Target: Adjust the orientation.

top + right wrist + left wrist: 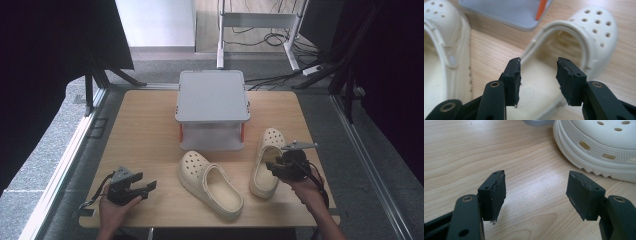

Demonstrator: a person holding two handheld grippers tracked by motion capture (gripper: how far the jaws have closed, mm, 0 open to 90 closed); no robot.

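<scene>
Right gripper (538,75) has its jaws spread partway with nothing pinched, hovering over the open heel end of the right clog (574,50); in the high view the right gripper (281,167) sits at that clog's (267,155) right side wall, near the table's right edge. No pad touches the foam that I can see, so this reads as the approach step, lining up for a grab on the clog rim. Left gripper (536,195) is spread wide and empty, low over bare wood, with the left clog (599,147) just ahead and to its right, not touching; in the high view the left gripper (131,187) rests near the front left of the table (145,130) in the person's hand, well apart from the left clog (210,184). Both clogs lie sole down, toes toward the grey box (212,97) standing at the table's far middle, the left one angled. Likely job: pick up the shoes, maybe to put on or by the box. Next move calls for dropping one jaw inside the opening and one outside the side wall, then closing firmly; soft foam may flex, so grip near the thick rim.
</scene>
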